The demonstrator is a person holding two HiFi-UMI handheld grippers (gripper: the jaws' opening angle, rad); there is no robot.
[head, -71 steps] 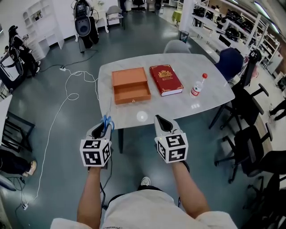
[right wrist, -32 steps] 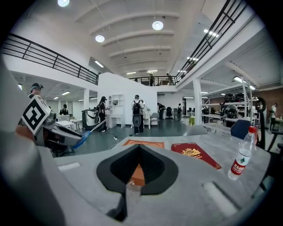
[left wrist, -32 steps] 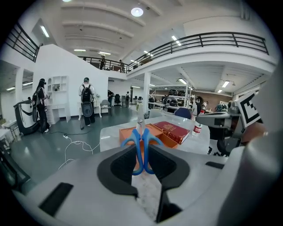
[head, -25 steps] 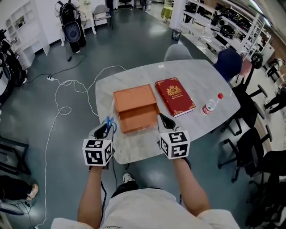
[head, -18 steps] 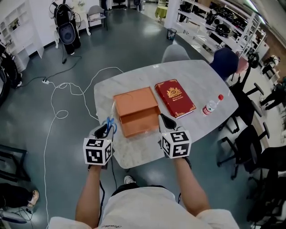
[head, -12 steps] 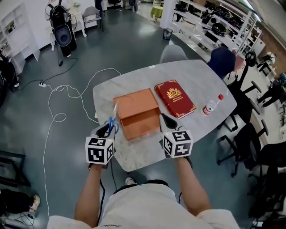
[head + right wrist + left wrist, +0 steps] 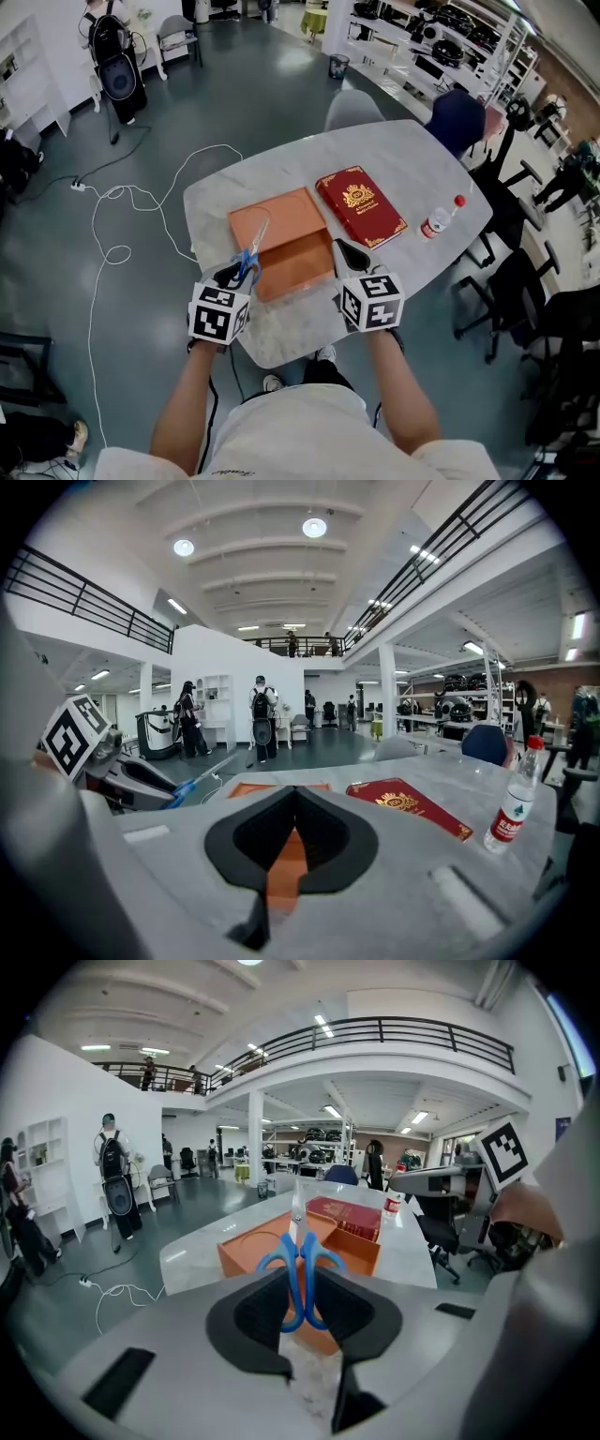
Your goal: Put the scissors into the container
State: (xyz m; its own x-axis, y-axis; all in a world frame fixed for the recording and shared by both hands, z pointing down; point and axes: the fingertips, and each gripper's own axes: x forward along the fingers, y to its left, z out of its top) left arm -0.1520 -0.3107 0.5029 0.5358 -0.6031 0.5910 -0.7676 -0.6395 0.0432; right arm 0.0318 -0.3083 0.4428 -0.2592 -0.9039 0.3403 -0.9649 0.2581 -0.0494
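Scissors [image 7: 296, 1283] sit clamped by their blue handles in my left tongs [image 7: 232, 275], blades pointing over the orange container [image 7: 281, 234] on the bench [image 7: 412, 159]. My right tongs [image 7: 345, 253] look pressed together on nothing, just beside the container's right edge.

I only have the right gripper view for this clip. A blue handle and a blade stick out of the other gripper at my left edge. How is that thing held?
Observer: The left gripper is shut on the scissors. Its fingers clamp the blue handle loops and the blades point forward.
Reviewer: Are they over the container?
Observer: In the head view the blades show over the left side of the orange container. I cannot tell how high above it they are.
Reviewer: Which part of it is open?
Observer: The near half is an open compartment. The far half has a flat closed top.
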